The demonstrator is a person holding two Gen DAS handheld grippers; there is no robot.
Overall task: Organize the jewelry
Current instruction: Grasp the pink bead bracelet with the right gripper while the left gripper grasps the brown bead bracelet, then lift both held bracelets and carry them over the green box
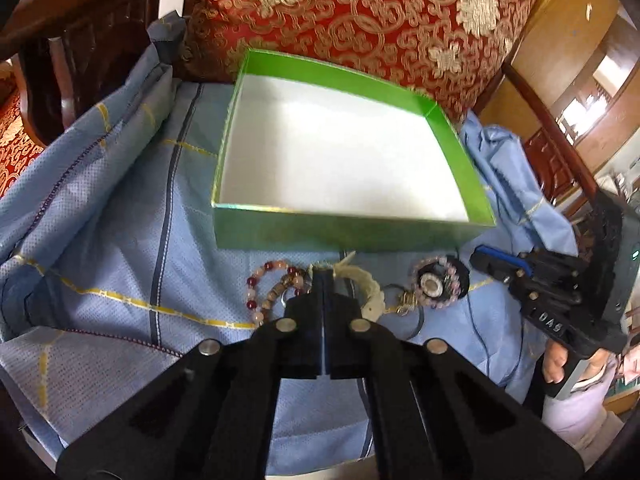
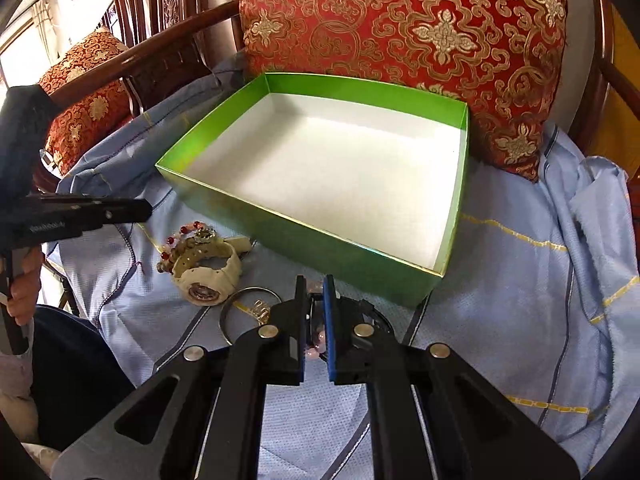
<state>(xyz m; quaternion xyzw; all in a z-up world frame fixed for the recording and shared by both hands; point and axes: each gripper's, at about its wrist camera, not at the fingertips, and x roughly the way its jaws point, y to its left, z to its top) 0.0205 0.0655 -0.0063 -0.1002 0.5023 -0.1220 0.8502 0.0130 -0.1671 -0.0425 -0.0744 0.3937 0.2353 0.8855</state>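
Observation:
An empty green box (image 1: 352, 232) with a white floor stands on a blue cloth; it also shows in the right wrist view (image 2: 320, 252). In front of it lie a red and pink bead bracelet (image 1: 264, 280), a cream watch (image 2: 208, 276), a thin metal bangle (image 2: 240, 304), and a pink bead bracelet (image 1: 438, 284) on a black watch. My left gripper (image 1: 325, 276) is shut, its tips over the cream watch strap; I cannot tell whether it grips it. My right gripper (image 2: 315, 286) stands narrowly open around the pink bead bracelet (image 2: 318, 344) and black watch.
A red and gold cushion (image 1: 360, 12) leans behind the box against a dark wooden chair back (image 2: 168, 52). The blue cloth (image 2: 520, 300) is rumpled at both sides. A second cushion (image 2: 84, 92) lies at the far left.

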